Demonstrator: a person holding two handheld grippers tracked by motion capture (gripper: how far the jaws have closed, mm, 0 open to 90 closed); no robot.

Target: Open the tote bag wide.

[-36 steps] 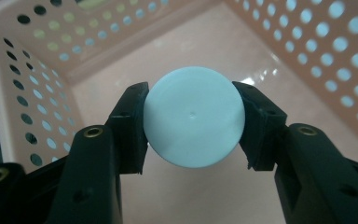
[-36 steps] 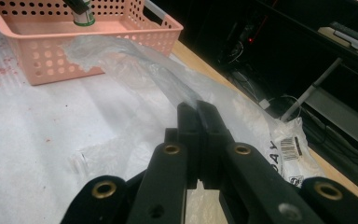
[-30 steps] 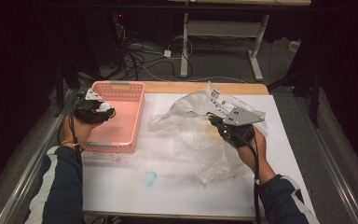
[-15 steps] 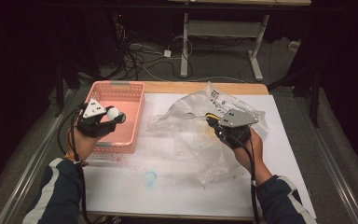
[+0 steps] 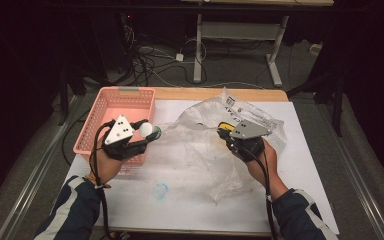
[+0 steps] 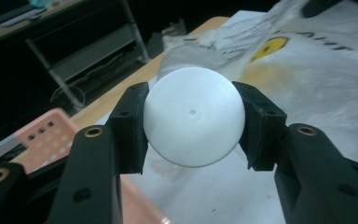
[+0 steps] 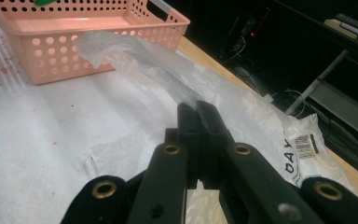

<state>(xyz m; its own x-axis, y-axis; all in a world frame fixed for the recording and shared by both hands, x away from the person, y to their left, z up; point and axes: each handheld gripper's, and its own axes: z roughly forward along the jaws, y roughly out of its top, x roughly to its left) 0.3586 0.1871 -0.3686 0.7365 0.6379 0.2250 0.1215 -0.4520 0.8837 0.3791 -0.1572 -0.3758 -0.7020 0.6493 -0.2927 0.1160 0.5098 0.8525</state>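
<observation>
White and smooth, the ball (image 6: 192,116) sits clamped between the two black jaws of the left gripper (image 5: 150,133), seen left of centre in the high view, just at the right edge of the pink basket (image 5: 111,104) and next to the near edge of the clear plastic bag (image 5: 200,145). In the left gripper view the ball is at the middle of the frame, with the bag's printed plastic in the upper right and a corner of the basket at lower left. Right of centre in the high view, the right gripper (image 5: 223,133) is clenched on a fold of the bag; in the right gripper view its jaws meet on the thin plastic.
</observation>
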